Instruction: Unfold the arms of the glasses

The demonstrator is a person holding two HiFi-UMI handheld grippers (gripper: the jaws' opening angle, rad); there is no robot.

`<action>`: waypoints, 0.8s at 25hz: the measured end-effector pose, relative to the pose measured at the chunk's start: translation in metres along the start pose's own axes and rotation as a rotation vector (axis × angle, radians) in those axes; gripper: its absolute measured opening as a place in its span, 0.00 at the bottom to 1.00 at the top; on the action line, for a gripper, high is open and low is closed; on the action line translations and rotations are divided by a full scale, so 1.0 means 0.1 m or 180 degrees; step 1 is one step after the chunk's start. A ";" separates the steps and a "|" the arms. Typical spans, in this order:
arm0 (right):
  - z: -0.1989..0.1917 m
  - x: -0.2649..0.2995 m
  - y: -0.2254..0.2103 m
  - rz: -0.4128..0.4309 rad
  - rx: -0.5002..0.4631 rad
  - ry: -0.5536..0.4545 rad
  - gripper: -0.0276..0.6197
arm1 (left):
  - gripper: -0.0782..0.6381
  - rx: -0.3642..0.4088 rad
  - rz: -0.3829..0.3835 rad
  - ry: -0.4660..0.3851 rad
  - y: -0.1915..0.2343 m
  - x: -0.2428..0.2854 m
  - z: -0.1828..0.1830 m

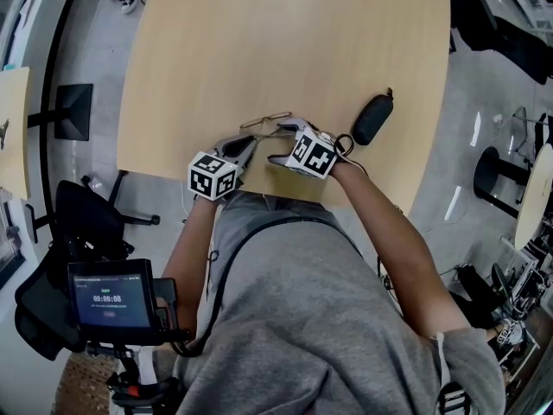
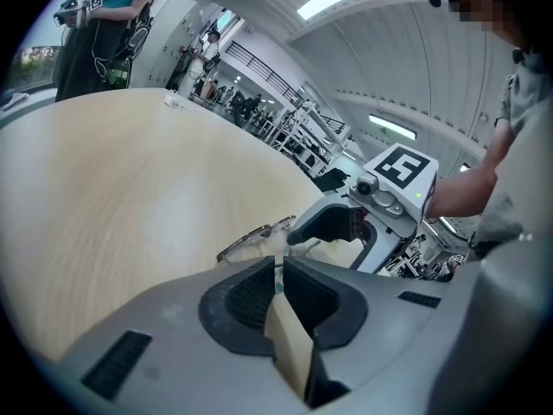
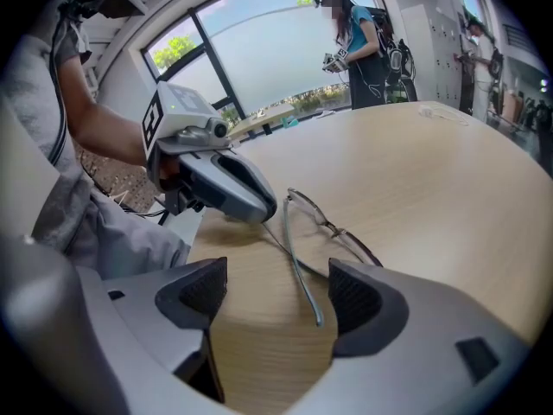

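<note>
Thin wire-framed glasses (image 1: 266, 121) lie on the wooden table (image 1: 259, 41) close to its near edge. My left gripper (image 1: 251, 142) comes in from the left. In the left gripper view its jaws (image 2: 279, 273) are nearly together on the tip of one thin arm, with the lenses (image 2: 255, 236) just beyond. The right gripper view shows the same grip: the left gripper (image 3: 259, 211) holds that arm's end. My right gripper (image 3: 276, 296) is open, and the glasses' (image 3: 333, 227) other arm lies loose between its pads on the table. The right gripper (image 2: 333, 227) faces the left one closely.
A black glasses case (image 1: 372, 118) lies on the table to the right of my right hand. A device with a timer screen (image 1: 111, 299) sits on a stand at my lower left. People stand beyond the table's far side (image 3: 354, 33).
</note>
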State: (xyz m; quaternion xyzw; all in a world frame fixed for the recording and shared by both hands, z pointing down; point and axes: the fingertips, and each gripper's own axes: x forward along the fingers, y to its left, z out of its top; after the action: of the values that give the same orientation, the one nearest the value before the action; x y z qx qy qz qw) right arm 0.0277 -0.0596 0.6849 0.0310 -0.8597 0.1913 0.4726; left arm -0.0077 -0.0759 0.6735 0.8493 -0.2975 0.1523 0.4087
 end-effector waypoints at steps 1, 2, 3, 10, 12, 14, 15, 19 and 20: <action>-0.03 -0.01 0.02 0.0007 -0.0010 0.0032 0.58 | 0.12 0.0001 0.0009 -0.0011 0.03 0.00 0.03; -0.05 -0.02 0.03 0.0007 -0.0011 0.0051 0.58 | 0.12 -0.0002 0.0015 -0.0019 0.05 0.00 0.05; -0.07 -0.03 0.05 0.0002 0.0001 0.0057 0.58 | 0.12 -0.0012 0.0014 -0.0024 0.07 0.01 0.07; -0.08 -0.03 0.03 -0.0133 0.0259 -0.0050 0.58 | 0.12 -0.0172 -0.0172 0.0134 -0.05 0.05 -0.03; -0.05 -0.03 0.01 -0.0154 0.0322 -0.0127 0.58 | 0.12 -0.0266 -0.0246 0.0184 -0.11 0.06 -0.10; -0.03 -0.03 0.00 -0.0156 0.0384 -0.0178 0.58 | 0.12 -0.0342 -0.0310 0.0195 -0.17 0.06 -0.14; -0.03 -0.03 0.00 -0.0150 0.0399 -0.0178 0.58 | 0.12 -0.0331 -0.0311 0.0177 -0.17 0.06 -0.13; -0.03 -0.03 0.00 -0.0141 0.0347 -0.0139 0.58 | 0.12 -0.0266 -0.0328 0.0027 -0.15 0.07 0.02; -0.03 -0.03 0.00 -0.0145 0.0337 -0.0129 0.58 | 0.12 -0.0259 -0.0356 0.0006 -0.15 0.09 0.05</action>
State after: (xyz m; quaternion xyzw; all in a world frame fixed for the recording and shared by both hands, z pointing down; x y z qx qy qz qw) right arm 0.0314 -0.0590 0.6835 0.0794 -0.8568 0.2250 0.4571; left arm 0.0085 -0.0760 0.6653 0.8471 -0.2552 0.1179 0.4510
